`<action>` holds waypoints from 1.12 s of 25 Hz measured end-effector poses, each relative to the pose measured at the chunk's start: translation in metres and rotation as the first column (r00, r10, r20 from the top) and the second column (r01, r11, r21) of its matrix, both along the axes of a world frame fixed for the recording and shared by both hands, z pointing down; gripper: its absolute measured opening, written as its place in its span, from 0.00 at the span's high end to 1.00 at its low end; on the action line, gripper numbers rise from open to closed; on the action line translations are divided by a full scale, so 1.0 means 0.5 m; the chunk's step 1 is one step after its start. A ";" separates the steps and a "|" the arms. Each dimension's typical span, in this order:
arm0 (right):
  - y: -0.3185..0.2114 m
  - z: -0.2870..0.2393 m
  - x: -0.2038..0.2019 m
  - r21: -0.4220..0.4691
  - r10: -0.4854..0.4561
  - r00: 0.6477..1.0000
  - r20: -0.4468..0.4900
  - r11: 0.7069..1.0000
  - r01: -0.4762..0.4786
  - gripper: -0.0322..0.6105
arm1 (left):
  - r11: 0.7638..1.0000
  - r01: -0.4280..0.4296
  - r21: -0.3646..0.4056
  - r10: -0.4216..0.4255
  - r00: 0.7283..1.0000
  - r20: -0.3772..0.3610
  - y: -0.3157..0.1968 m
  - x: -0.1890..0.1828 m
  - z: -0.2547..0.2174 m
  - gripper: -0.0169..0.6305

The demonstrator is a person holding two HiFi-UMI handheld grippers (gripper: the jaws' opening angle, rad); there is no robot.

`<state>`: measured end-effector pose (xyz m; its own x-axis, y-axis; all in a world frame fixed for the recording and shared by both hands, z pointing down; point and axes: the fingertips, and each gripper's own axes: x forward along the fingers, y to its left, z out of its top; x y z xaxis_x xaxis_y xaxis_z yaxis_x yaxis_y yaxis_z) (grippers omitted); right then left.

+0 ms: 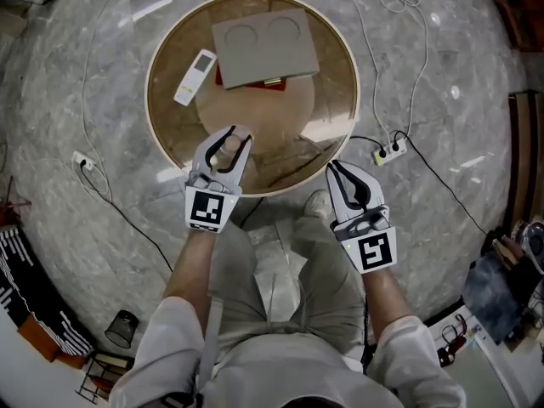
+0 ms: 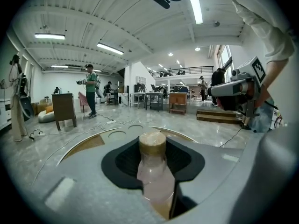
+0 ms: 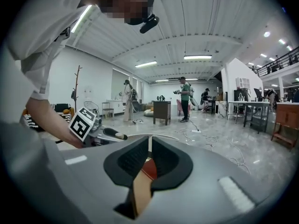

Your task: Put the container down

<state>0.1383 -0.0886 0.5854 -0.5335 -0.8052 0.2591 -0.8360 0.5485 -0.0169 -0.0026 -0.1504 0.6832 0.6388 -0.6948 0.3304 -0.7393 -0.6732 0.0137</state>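
A small clear container (image 1: 229,148) with a tan lid stands upright between the jaws of my left gripper (image 1: 238,136). The pads press on its sides, over the near edge of the round table (image 1: 340,51). In the left gripper view the container (image 2: 154,171) fills the gap of the left gripper (image 2: 153,158), lid at the top. My right gripper (image 1: 333,170) hovers just off the table's near right rim. Its jaws are together with nothing between them. The right gripper view shows only a thin slit at the right gripper (image 3: 149,153).
On the table's far half lie a grey tray with two round hollows (image 1: 265,45), a red book (image 1: 223,79) under it and a white remote (image 1: 195,76). A power strip (image 1: 391,150) and cables lie on the marble floor. People stand far off in the hall.
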 end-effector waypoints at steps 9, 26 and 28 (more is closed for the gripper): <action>-0.026 0.091 0.000 0.002 -0.042 0.999 -0.006 0.999 0.042 0.91 | 1.000 0.011 -0.002 -0.011 1.000 0.022 -0.013 0.005 0.116 0.77; -0.027 0.146 0.015 0.005 -0.047 0.999 -0.004 0.999 0.047 0.91 | 0.999 0.016 0.028 -0.016 1.000 0.005 -0.008 0.007 0.168 0.76; -0.027 0.146 0.015 0.008 -0.046 0.999 -0.003 0.999 0.046 0.91 | 0.999 0.014 0.037 -0.015 1.000 0.000 -0.011 0.007 0.165 0.76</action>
